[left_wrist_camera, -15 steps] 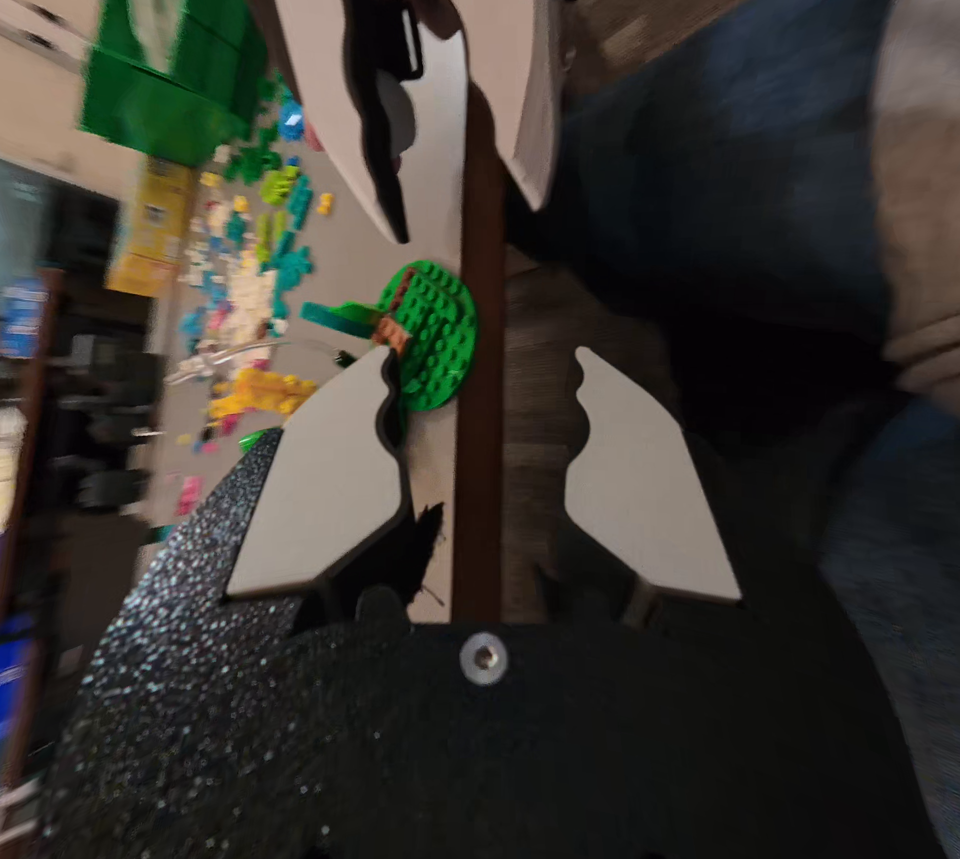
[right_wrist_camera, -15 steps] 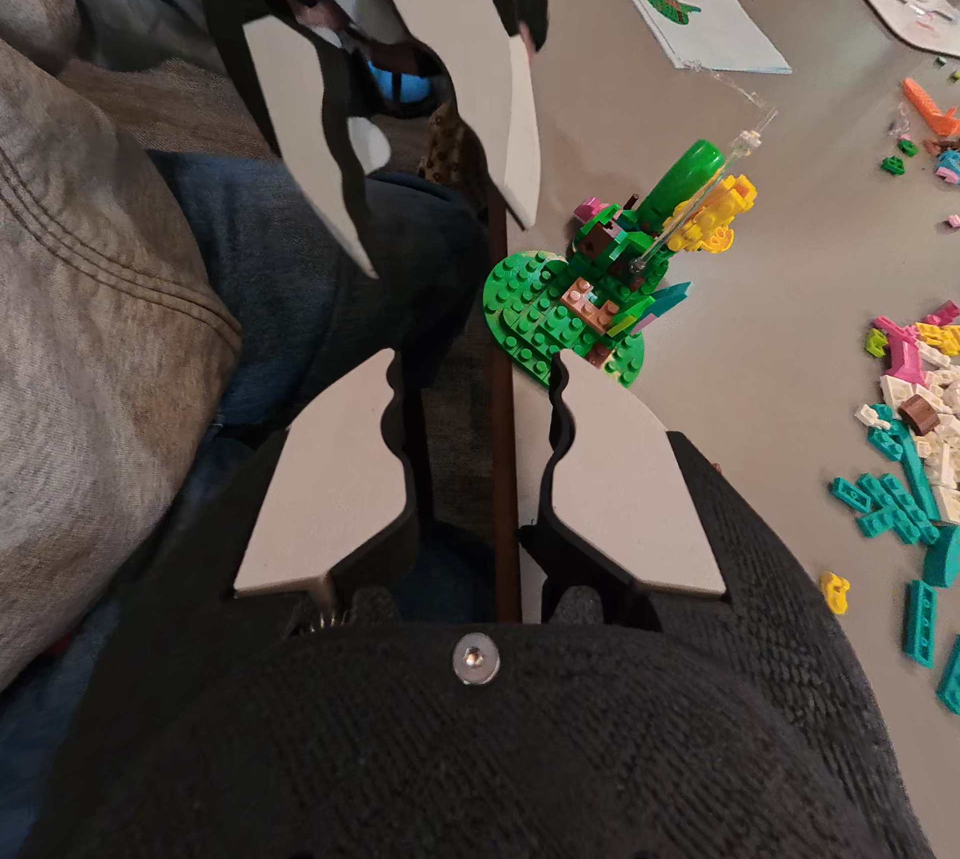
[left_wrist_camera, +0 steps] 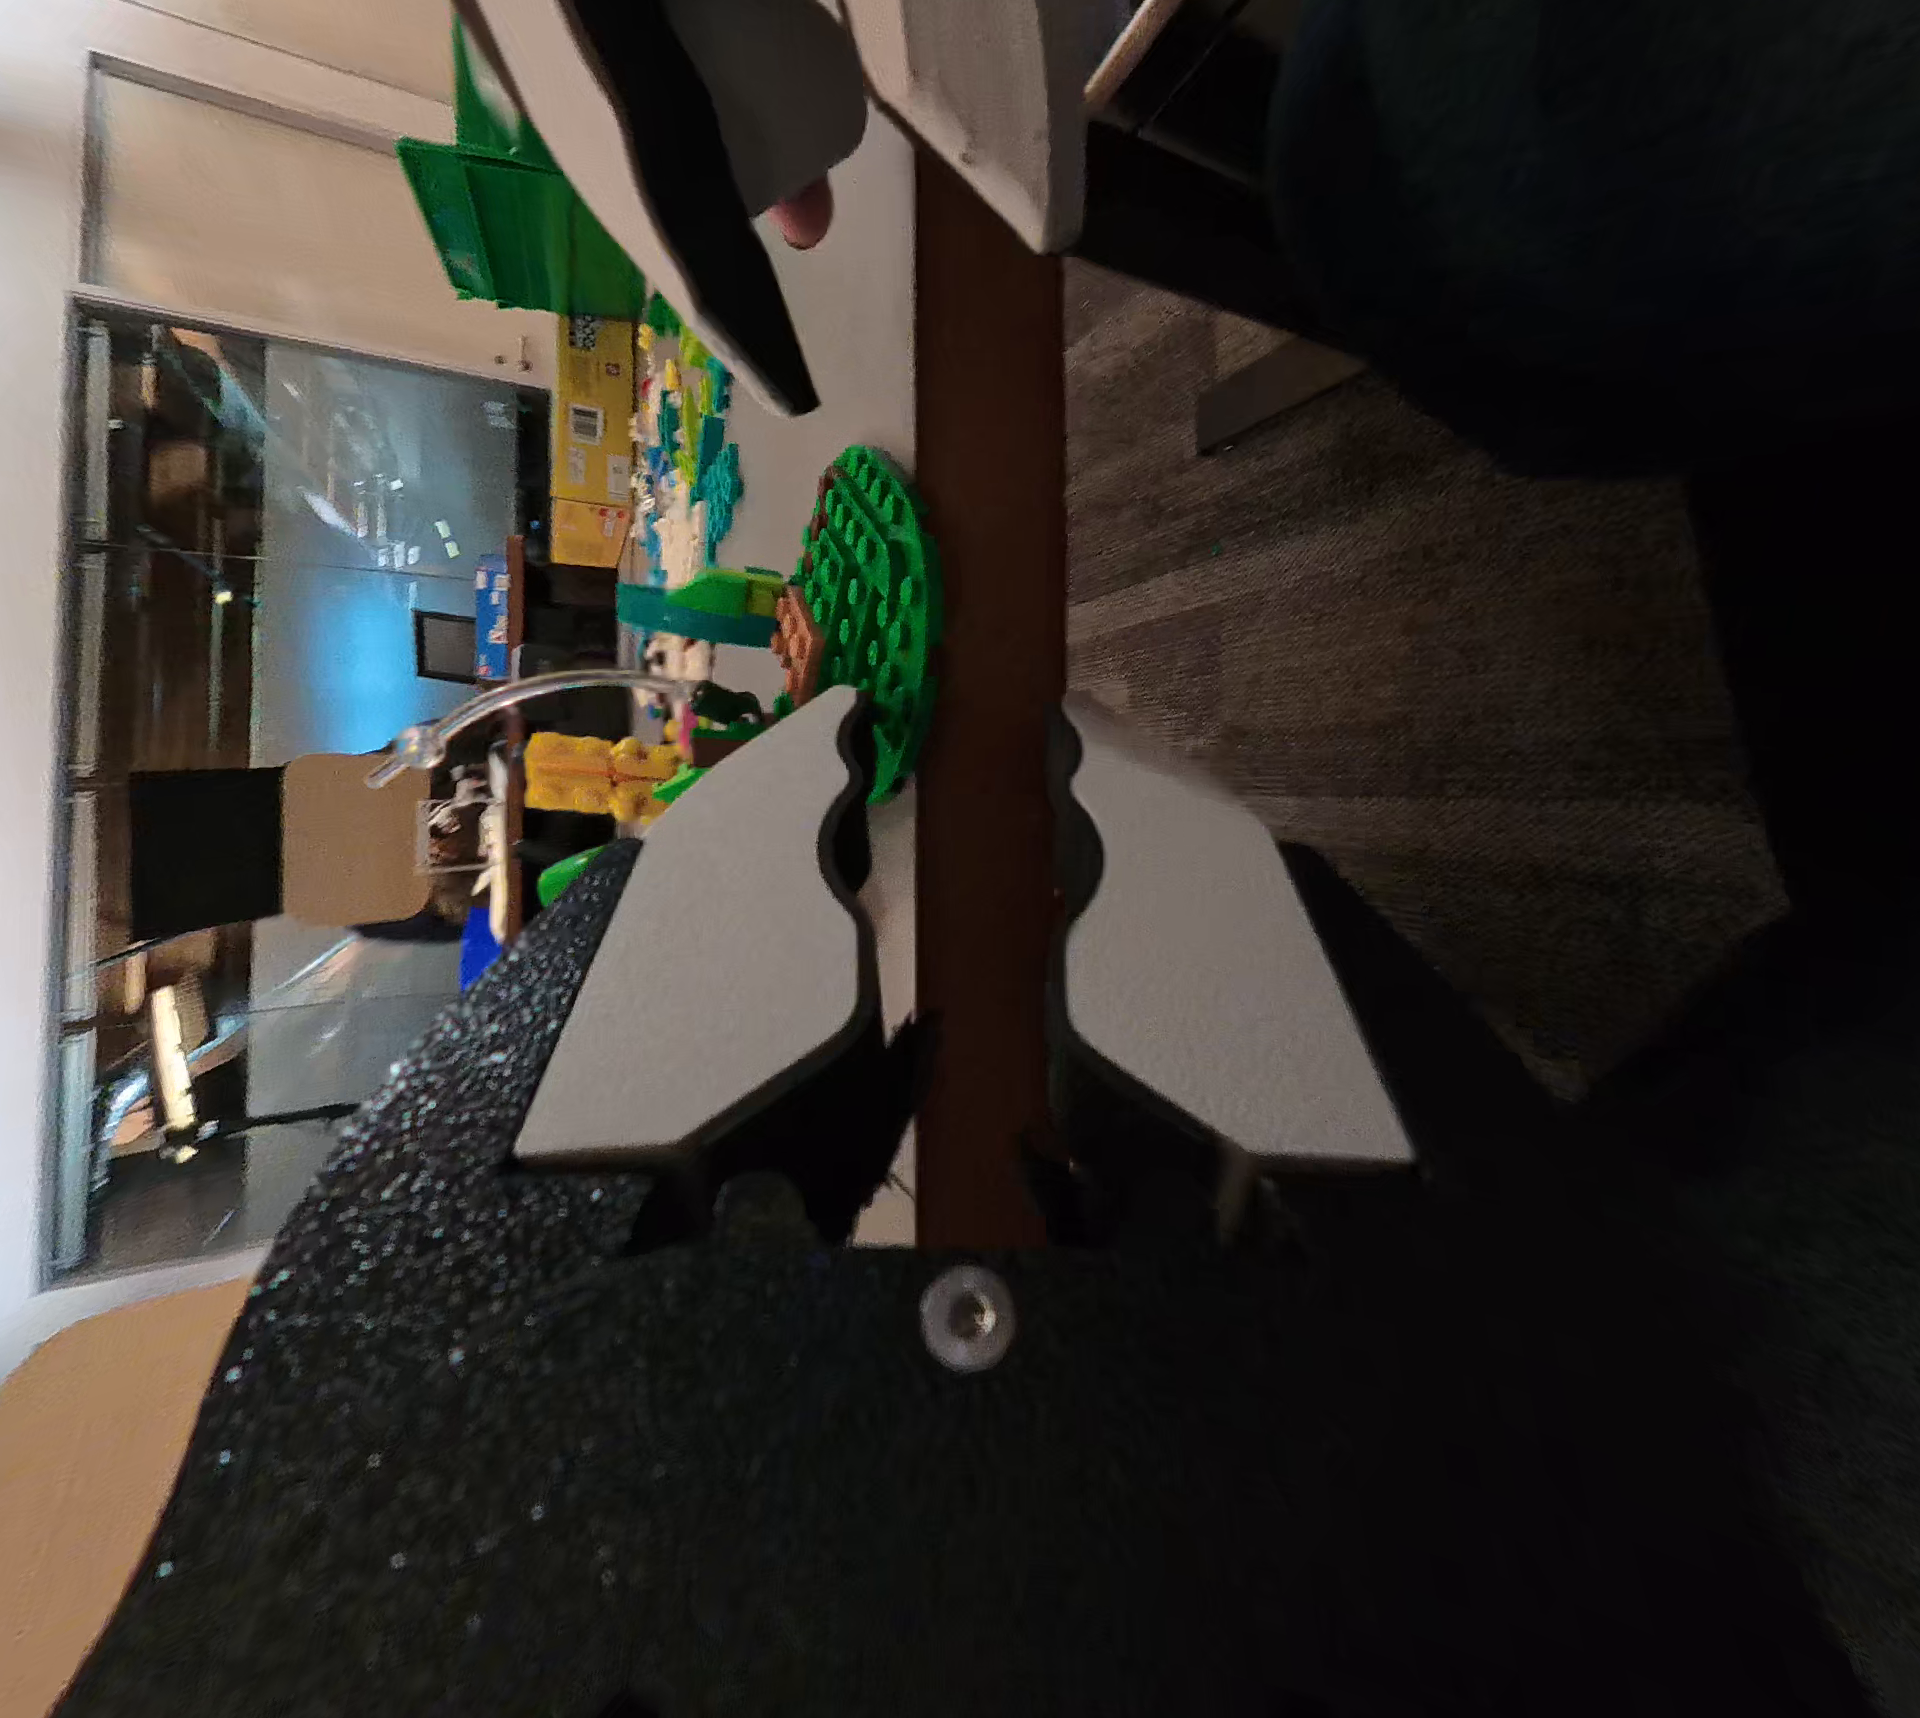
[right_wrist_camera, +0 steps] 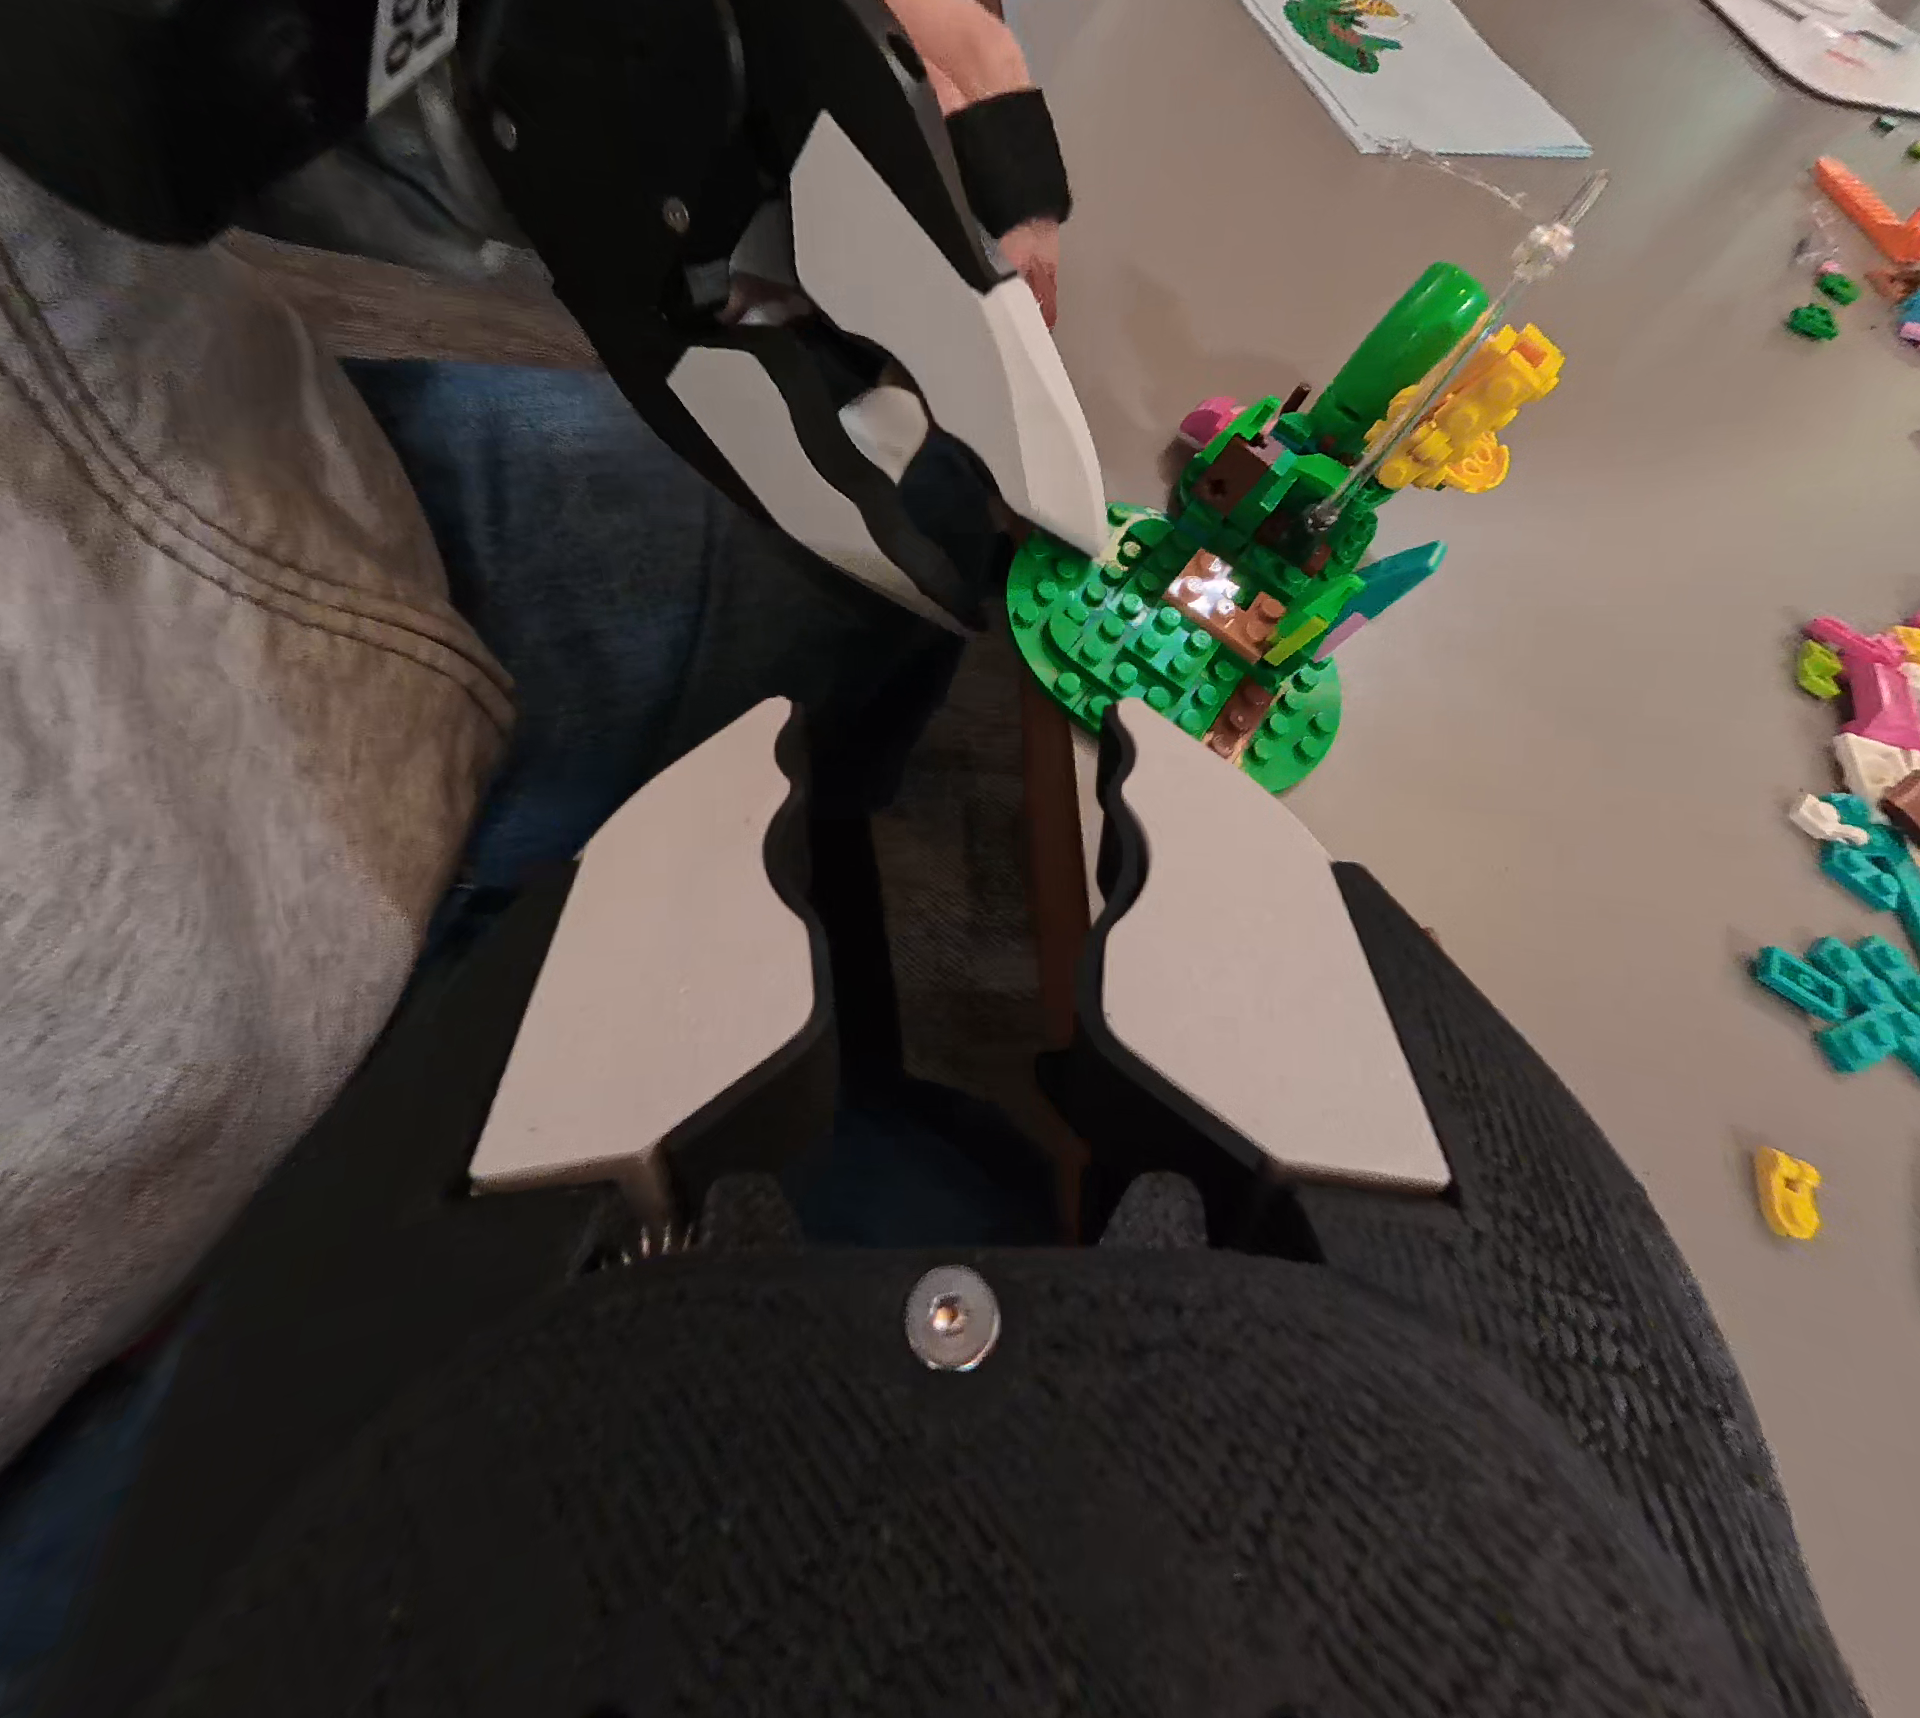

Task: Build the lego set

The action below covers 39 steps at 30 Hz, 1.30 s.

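Both grippers work at the table's near edge [right_wrist_camera: 1049, 837], where the green brick model [right_wrist_camera: 1174, 629] sits. The left gripper [right_wrist_camera: 1023, 572] and the right gripper [right_wrist_camera: 951, 733] both stand open, holding nothing. Judgement: clamp only the round baseplate, clear of the clear rod [right_wrist_camera: 1455, 380].

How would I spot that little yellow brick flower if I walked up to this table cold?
Start at the grey table's near edge, where a round green studded base sits by the brown rim. A small brick plant rises from it, and the yellow flower hangs at its top beside a glossy green cylinder. It alone is yellow up there, against a clear curved rod.
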{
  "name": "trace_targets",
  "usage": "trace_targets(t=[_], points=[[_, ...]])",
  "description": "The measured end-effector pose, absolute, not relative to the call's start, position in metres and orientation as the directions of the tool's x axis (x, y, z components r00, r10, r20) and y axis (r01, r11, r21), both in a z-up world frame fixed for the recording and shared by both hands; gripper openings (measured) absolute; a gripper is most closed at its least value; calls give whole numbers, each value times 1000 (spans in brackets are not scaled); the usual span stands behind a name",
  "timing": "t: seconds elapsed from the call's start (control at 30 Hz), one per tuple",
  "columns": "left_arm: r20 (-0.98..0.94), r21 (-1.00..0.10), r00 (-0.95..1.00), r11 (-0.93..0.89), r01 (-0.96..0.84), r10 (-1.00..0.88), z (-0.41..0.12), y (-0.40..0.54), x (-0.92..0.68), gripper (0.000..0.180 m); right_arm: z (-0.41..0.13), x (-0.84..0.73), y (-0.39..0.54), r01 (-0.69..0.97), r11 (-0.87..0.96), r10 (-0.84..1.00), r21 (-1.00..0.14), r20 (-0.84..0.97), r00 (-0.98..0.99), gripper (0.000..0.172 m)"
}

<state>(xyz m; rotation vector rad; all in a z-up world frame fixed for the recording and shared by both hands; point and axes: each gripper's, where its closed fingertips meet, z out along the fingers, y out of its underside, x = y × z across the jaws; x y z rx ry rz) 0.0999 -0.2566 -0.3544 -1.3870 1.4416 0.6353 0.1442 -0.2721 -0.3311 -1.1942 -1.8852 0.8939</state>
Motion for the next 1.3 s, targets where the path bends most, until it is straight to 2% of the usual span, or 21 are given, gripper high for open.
trace_targets(t=[0.13,0.27,0.57,0.87,1.07,1.3], points=[[-918,-247,162,202,-948,-363,-346,-255,101,14,-329,139,-267,398,401,911,-825,315,-265,53],[-921,-256,171,212,-943,-350,-342,-260,103,7,-330,136,-264,378,512,859,-771,457,-232,53],[-944,-264,202,234,-936,-259,-327,-264,104,5,-327,132,-257,350,739,651,-575,743,-154,45],[-948,-291,248,221,-931,-200,-319,-263,102,4,-322,118,-244,381,858,407,-345,908,-94,32],[-944,-309,272,215,-927,-186,-318,-262,99,4,-326,108,-250,367,879,376,-304,915,-143,33],[-933,-346,311,211,-914,-181,-312,-260,95,3,-313,105,-245,364,830,496,-422,857,-137,47]])
